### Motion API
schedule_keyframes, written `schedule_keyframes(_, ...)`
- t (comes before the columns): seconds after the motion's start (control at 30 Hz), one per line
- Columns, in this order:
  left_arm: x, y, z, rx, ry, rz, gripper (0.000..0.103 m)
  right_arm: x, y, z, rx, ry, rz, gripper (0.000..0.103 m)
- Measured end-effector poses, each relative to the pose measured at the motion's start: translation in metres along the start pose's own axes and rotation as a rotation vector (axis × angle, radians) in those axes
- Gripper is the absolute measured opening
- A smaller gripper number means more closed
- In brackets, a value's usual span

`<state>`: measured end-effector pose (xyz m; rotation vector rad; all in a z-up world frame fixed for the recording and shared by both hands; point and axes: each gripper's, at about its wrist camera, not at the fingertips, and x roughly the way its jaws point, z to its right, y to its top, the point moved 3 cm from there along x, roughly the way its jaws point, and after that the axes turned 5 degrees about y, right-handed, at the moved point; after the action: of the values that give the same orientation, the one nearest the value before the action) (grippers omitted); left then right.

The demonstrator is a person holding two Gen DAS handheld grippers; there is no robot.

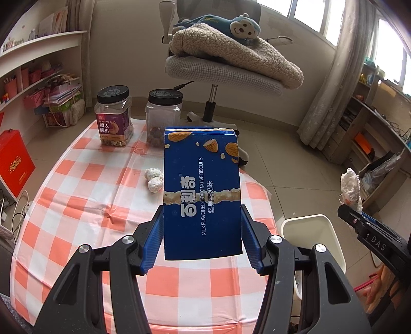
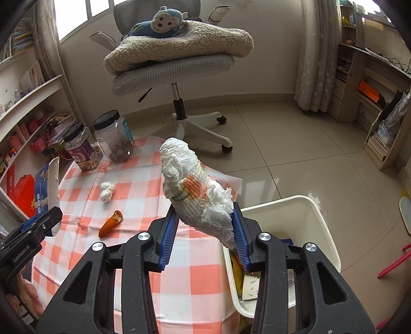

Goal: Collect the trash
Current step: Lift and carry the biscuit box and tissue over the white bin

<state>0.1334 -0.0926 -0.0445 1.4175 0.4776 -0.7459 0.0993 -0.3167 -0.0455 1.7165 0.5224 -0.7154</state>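
Crumpled white paper towel wad pinched in right gripper, off-white plastic bin just right of fingers — release over it; left gripper clamps blue cardboard biscuit box, follows.

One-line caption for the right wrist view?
Right gripper holds crumpled tissue beside the white bin.

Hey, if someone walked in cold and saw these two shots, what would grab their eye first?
Probably the blue biscuit box, held upright in the left gripper above the orange-checked tablecloth. Next, the crumpled white paper towel clamped in the right gripper, by the white bin at the table's edge. Behind, a monkey plush lies on a chair.
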Motion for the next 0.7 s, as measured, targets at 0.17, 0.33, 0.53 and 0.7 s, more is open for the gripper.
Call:
schedule_keyframes(0.17,0.003,-0.003,0.017,0.015,-0.017,-0.004,0.055,-0.004,-0.003,0.035,0.029,-0.078,-0.013,0.039)
schedule_keyframes(0.33,0.009,-0.005,0.039,0.027,-0.039,-0.013,0.055,-0.002,-0.009,0.066,0.057,-0.154,-0.054,0.047)
schedule_keyframes(0.53,0.018,-0.010,0.066,0.045,-0.072,-0.026,0.055,-0.008,-0.013,0.091,0.086,-0.234,-0.039,0.076)
schedule_keyframes(0.7,0.028,-0.016,0.091,0.068,-0.102,-0.046,0.055,-0.014,-0.014,0.110,0.111,-0.268,-0.022,0.083)
